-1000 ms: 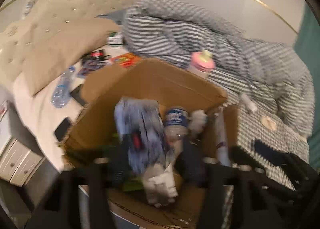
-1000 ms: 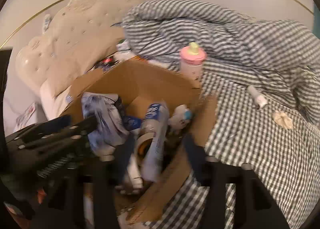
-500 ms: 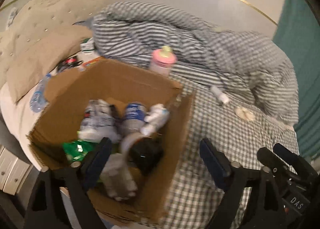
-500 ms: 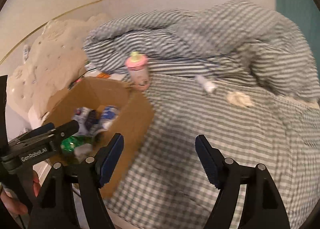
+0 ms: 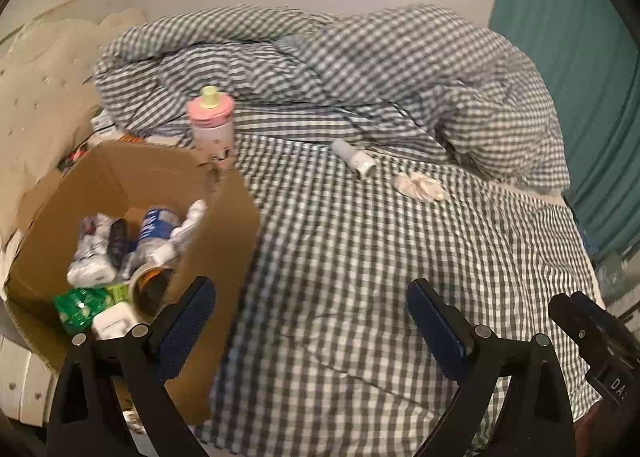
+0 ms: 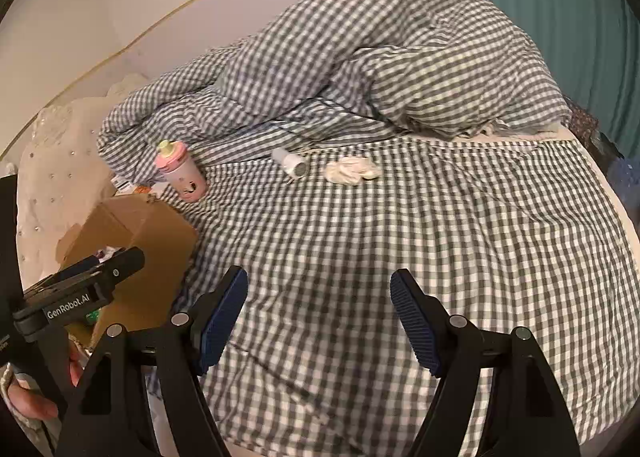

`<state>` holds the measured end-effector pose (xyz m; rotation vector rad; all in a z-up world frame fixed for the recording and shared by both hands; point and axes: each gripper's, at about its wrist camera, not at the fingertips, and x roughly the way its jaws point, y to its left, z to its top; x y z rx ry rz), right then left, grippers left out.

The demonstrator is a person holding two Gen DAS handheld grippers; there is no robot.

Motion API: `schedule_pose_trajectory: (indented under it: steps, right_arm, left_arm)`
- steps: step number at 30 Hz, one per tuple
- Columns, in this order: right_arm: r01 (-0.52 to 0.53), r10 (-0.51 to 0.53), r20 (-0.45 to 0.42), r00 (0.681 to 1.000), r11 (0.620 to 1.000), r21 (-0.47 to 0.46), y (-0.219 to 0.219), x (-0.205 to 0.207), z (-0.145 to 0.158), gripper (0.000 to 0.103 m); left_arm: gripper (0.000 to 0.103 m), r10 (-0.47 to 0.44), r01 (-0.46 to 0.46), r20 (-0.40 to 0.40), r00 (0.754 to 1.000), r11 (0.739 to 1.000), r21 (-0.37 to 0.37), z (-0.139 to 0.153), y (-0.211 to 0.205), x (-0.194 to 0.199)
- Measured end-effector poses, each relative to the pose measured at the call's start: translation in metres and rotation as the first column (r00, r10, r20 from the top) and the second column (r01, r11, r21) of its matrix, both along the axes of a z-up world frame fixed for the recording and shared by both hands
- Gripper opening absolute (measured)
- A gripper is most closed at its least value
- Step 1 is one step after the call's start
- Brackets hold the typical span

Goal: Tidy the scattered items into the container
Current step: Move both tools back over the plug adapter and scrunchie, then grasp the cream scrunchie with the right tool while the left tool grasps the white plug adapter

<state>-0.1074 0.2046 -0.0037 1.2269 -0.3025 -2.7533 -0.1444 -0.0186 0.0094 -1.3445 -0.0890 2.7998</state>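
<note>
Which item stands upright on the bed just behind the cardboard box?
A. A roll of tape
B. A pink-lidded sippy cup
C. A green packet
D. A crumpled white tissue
B: the pink-lidded sippy cup stands upright beside the cardboard box's far corner, while the crumpled white tissue lies further off on the checked sheet.

The cardboard box (image 6: 132,233) is partly hidden behind the left gripper's body in the right wrist view. The labels on the items inside (image 5: 120,253) are too blurred to read.
</note>
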Motion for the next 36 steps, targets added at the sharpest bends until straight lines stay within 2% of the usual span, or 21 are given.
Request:
schedule_pose_trajectory:
  steps: [6, 12, 19, 24, 31, 36]
  right_arm:
    - [0.024, -0.024, 0.004, 1.0, 1.0, 0.018, 0.019, -0.024, -0.004, 0.074]
    - [0.034, -0.034, 0.02, 0.999, 0.999, 0.026, 0.033, -0.066, -0.011, 0.074]
    - [0.023, -0.025, 0.053, 0.998, 0.999, 0.037, 0.035, -0.121, -0.037, 0.074]
    - [-0.006, 0.002, 0.093, 0.996, 0.999, 0.039, 0.028, -0.162, -0.067, 0.073]
    - [-0.035, 0.034, 0.135, 0.99, 0.999, 0.0, 0.025, -0.217, -0.104, 0.073]
    - [-0.036, 0.03, 0.15, 0.988, 0.999, 0.032, 0.021, -0.247, -0.123, 0.073]
  left_arm:
    - [0.099, -0.029, 0.029, 0.015, 0.999, 0.998, -0.049, -0.011, 0.027, -0.027]
    - [0.099, -0.033, 0.034, 0.009, 0.999, 0.996, -0.08, -0.019, 0.045, -0.076]
    - [0.1, -0.011, 0.012, 0.029, 1.0, 0.999, -0.042, -0.044, 0.055, -0.145]
    - [0.1, 0.024, -0.026, 0.093, 0.995, 1.0, 0.015, -0.079, 0.058, -0.187]
    - [0.1, 0.039, -0.041, 0.131, 0.991, 0.999, 0.012, -0.114, 0.065, -0.229]
    - [0.1, 0.031, -0.033, 0.134, 0.991, 0.999, 0.011, -0.127, 0.071, -0.256]
